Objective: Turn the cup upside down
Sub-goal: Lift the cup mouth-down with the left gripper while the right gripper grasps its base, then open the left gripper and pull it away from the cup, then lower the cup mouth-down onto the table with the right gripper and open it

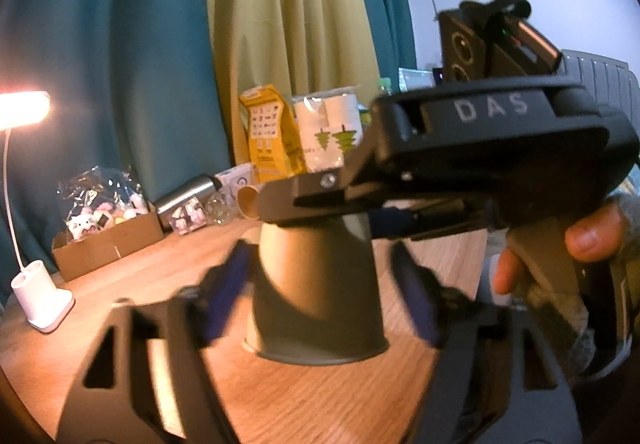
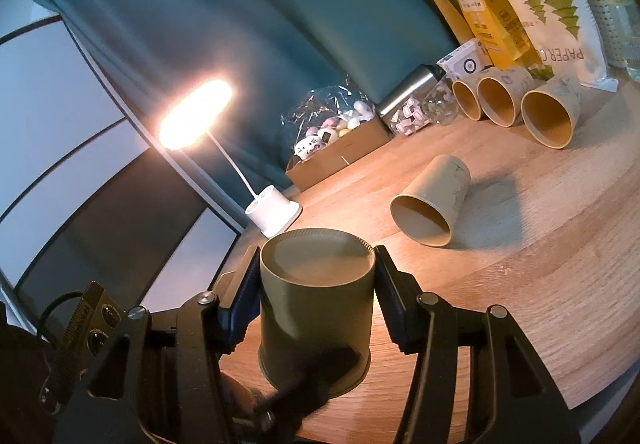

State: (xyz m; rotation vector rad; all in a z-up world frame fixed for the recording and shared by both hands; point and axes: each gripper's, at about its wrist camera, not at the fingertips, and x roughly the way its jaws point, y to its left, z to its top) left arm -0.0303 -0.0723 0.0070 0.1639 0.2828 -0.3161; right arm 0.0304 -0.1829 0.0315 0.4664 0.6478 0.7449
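An olive-green paper cup (image 1: 316, 292) stands upside down, rim on the wooden table (image 1: 280, 396). My left gripper (image 1: 320, 296) is open, its blue-padded fingers on either side of the cup without touching. My right gripper (image 2: 316, 292) has its pads against the cup (image 2: 316, 308) near its upturned base. In the left wrist view the right gripper (image 1: 304, 200) reaches in from the right at the cup's top.
A tan paper cup (image 2: 432, 200) lies on its side mid-table. Three more cups (image 2: 516, 104) lie at the back by a paper-cup pack (image 2: 556, 12) and yellow carton (image 2: 476, 8). A lit desk lamp (image 2: 272, 212), cardboard box (image 2: 340, 156) and metal flask (image 2: 408, 92) stand at left.
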